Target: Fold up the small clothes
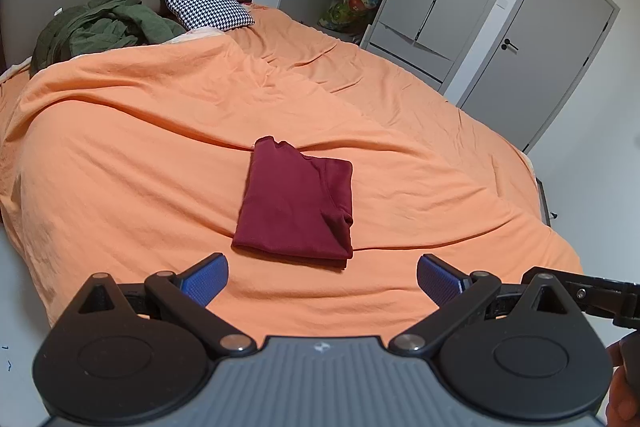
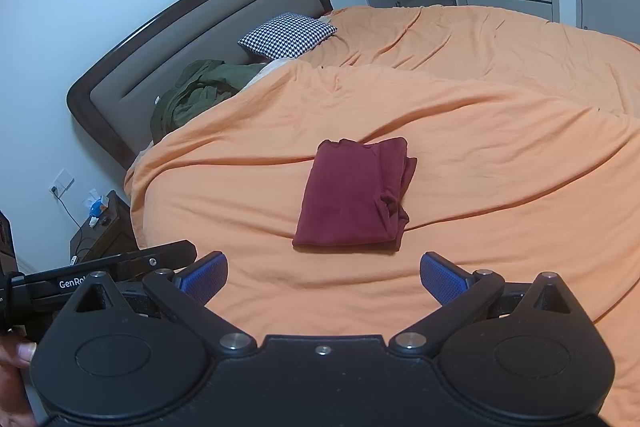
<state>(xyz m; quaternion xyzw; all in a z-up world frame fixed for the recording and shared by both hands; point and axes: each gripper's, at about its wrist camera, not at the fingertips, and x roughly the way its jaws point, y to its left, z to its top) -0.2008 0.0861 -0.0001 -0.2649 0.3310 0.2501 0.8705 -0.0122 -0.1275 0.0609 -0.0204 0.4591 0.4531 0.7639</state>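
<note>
The shirt [image 1: 294,203] lies folded flat on the bed [image 1: 120,155], mid-cover. Left gripper [image 1: 322,279] and right gripper [image 2: 323,277] hang just short of it, both released, jaws spread wide, holding nothing. A pillow [image 1: 206,5] and green jacket [image 1: 104,23] rest by the headboard

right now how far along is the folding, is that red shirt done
Done: the maroon garment lies folded in a compact rectangle on the orange bedcover. In hand: nothing; the left hand-held gripper and right hand-held gripper are both open and empty. Possibly left: the crumpled green garment by the headboard.
</note>
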